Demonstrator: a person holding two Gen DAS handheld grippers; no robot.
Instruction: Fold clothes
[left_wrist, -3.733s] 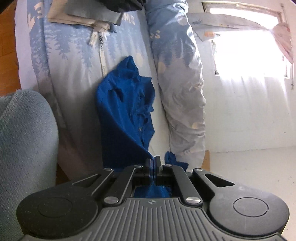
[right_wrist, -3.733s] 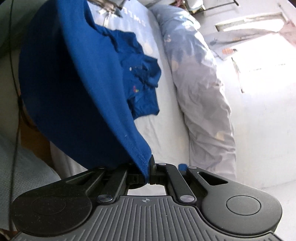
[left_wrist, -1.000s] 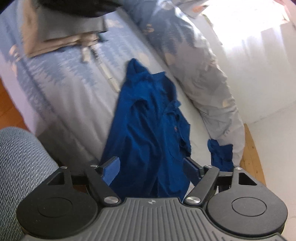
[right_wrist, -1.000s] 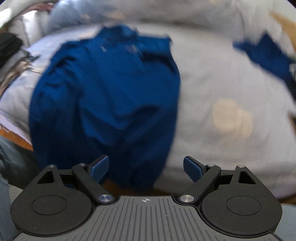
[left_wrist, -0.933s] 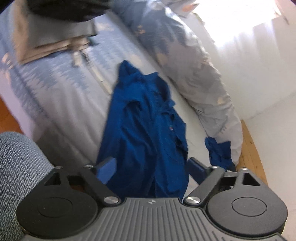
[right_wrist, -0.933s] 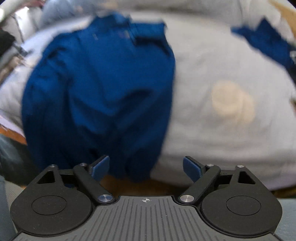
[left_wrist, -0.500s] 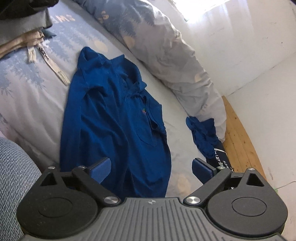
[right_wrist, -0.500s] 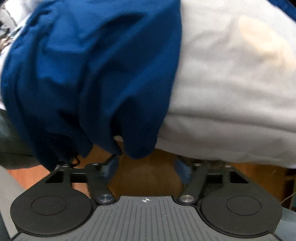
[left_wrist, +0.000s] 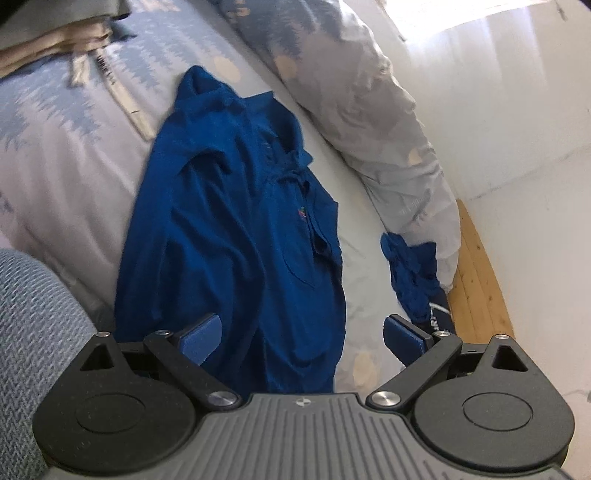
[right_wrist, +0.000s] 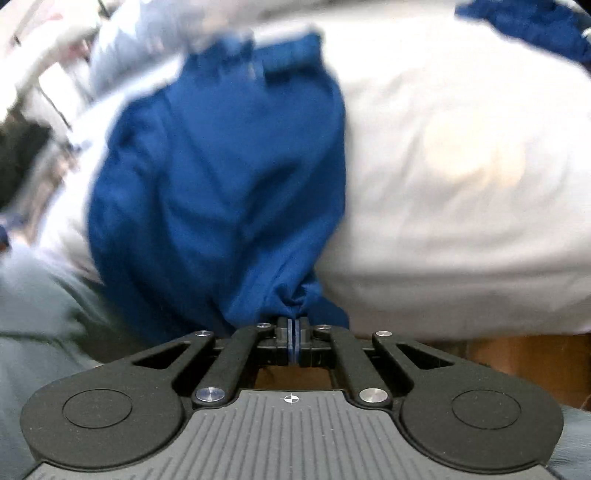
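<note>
1 blue shirt (left_wrist: 229, 236) lies lengthwise, collar pointing away; right hand-held gripper (right_wrist: 294, 325) pinches its hem, left hand-held gripper (left_wrist: 301, 334) gapes.

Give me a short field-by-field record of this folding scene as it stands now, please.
surface: bed with a pale printed cover
main garment: blue shirt lying along the bed, its lower edge hanging over the near side
left gripper: open, above the shirt's lower part, nothing held
right gripper: jaws just closed, pinching the shirt's bunched lower edge
other garment: small dark blue item beside the rolled duvet
also there: folded clothes at far left
</note>
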